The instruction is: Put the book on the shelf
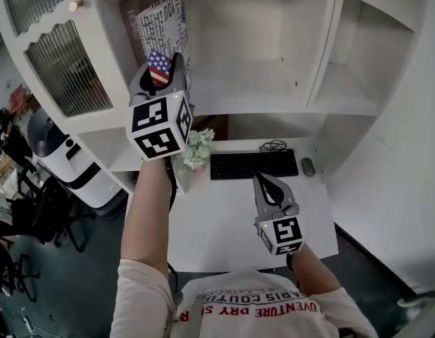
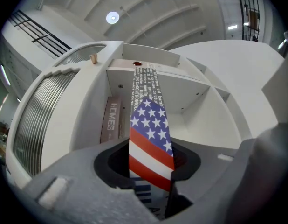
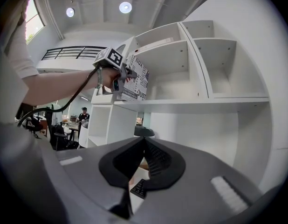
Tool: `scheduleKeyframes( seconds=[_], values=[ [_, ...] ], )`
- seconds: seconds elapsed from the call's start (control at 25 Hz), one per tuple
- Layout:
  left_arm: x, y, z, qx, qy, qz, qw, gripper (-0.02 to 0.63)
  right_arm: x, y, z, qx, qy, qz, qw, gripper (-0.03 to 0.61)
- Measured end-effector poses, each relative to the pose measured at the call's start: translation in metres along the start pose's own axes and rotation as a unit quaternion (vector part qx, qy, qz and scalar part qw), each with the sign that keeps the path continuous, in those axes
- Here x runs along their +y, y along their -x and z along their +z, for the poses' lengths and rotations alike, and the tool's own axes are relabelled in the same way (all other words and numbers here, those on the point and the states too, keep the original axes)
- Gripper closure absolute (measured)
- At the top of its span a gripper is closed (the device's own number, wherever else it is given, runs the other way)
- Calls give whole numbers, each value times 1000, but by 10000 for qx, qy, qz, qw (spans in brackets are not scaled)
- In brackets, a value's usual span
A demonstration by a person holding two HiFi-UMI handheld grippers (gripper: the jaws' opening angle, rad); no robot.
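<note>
Left tool (image 1: 161,67) is up high at the white shelf (image 1: 274,94), jaws partly apart and clamped on the book (image 1: 165,25). Look down that tool's own view: the left tool (image 2: 151,169) pinches the book (image 2: 150,125) on its narrow edge, right where a stars-and-stripes flag is printed, pads pressing from both sides. The book stands upright in the shelf's open compartment (image 2: 190,101), over at the left end. Just beside it on the left is a brown book (image 2: 112,120), spine reading "HOMES".

From the right gripper view, the book (image 3: 136,80) has its lower edge down at the shelf board (image 3: 195,105); whether it rests there, I can't tell. Its cover is black-and-white block lettering, and letters ending in "UST" show near the bottom. The head view catches "YOU" near the top. Small white print runs up the narrow edge above the flag, too fine to read.

Right tool (image 1: 264,183) hangs low over the tabletop (image 1: 224,224), well apart from the shelf. In its own view the right tool (image 3: 143,143) has its jaws together at the tips, nothing between them.

On the tabletop sit a black keyboard (image 1: 254,164) and a mouse (image 1: 307,166) just to its right. The person's shirt (image 1: 253,308) shows red print, partly readable: "ARIS COUTU".
</note>
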State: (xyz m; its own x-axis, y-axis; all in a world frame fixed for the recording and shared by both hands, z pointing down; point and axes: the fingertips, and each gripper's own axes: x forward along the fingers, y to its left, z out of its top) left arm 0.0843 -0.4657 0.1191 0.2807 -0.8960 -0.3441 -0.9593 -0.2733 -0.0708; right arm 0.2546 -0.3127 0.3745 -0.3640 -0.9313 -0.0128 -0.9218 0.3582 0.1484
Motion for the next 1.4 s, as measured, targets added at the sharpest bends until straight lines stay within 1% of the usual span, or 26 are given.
scheduleKeyframes(
  seconds=[0.2, 0.36, 0.48, 0.68, 0.96, 1.04, 1.08, 1.12, 1.16, 1.36, 1.4],
  values=[
    [2, -19, -8, 38, -25, -105, 9999, 449, -4, -12, -9, 127, -59, 7, 9999, 578],
    [13, -34, -16, 28, 70, 37, 10000, 445, -4, -23, -10, 128, -105, -1, 9999, 578],
    [16, -46, -22, 91, -31, -12, 10000, 440, -3, -30, -3, 37, -43, 3, 10000, 577],
    [13, -62, -34, 150, -148, -248, 9995, 439, -7, -42, 11, -105, 60, -19, 9999, 577],
    [8, -66, -38, 205, -86, -336, 9992, 443, -7, -54, 32, -254, 204, -33, 9995, 577],
    [7, -65, -40, 257, -4, -416, 9988, 445, -4, -56, 38, -298, 236, -8, 9993, 577],
    [5, -63, -42, 317, 72, -499, 9982, 439, -2, -55, 40, -310, 246, 3, 9992, 577],
    [3, -61, -45, 378, 144, -583, 9975, 417, 0, -54, 40, -309, 252, 11, 9992, 577],
    [1, -58, -47, 411, 185, -632, 9970, 375, 2, -53, 39, -294, 254, 16, 9992, 577],
    [4, -44, -47, 411, 184, -552, 9975, 306, 8, -46, 30, -154, 205, -6, 9997, 578],
    [5, -40, -47, 404, 198, -527, 9976, 301, 9, -44, 29, -134, 199, -19, 9997, 578]
  ],
)
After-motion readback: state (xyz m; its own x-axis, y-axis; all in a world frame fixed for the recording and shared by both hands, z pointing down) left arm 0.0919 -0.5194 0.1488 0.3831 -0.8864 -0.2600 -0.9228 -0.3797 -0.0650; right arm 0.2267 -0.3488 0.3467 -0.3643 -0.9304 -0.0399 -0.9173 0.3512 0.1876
